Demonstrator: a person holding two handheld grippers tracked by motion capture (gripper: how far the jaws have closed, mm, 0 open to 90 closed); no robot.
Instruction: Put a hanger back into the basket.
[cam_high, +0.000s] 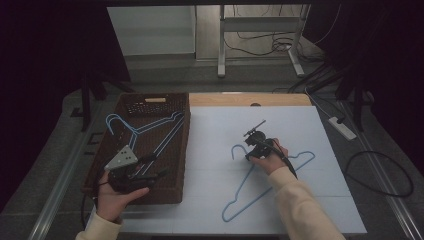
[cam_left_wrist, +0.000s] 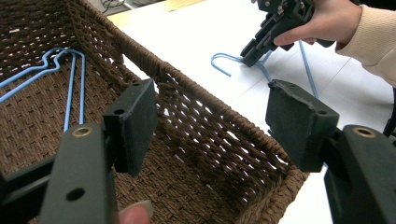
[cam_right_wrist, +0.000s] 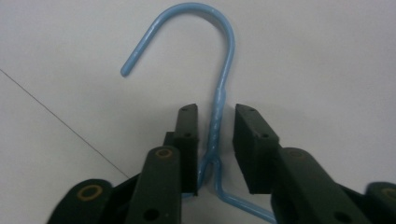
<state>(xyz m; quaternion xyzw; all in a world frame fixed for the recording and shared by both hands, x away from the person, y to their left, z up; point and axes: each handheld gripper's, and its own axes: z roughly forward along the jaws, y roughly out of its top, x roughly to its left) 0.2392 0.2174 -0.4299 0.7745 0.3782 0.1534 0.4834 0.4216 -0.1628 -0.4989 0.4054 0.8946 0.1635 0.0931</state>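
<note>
From the high view, the person's right gripper (cam_high: 254, 145) is pressing down at the neck of a blue wire hanger (cam_high: 267, 181) that is lying flat on the white tabletop (cam_high: 320, 135), its hook pointing toward the far side and its triangle spreading back toward the person. The left gripper (cam_high: 150, 169) is hovering over the near end of a brown wicker basket (cam_high: 107, 142) standing at the left of the tabletop, and two more blue hangers (cam_high: 150, 131) are lying inside it at the far end.

In the left gripper view, the left gripper (cam_left_wrist: 212, 123) is sitting with its jaws spread wide and nothing between them, straddling the basket (cam_left_wrist: 205, 121) rim. The two hangers (cam_left_wrist: 70, 79) are resting on the woven floor at the left. Farther off, the right gripper (cam_left_wrist: 254, 49) is touching down on the hanger (cam_left_wrist: 261, 65) on the tabletop (cam_left_wrist: 196, 37).

In the right gripper view, the right gripper (cam_right_wrist: 215, 135) is sitting with its jaws on either side of the hanger (cam_right_wrist: 219, 93)'s twisted neck, narrowly parted, one pad touching the wire and the other just clear of it. The hook is curling away above them on the tabletop (cam_right_wrist: 327, 56).
</note>
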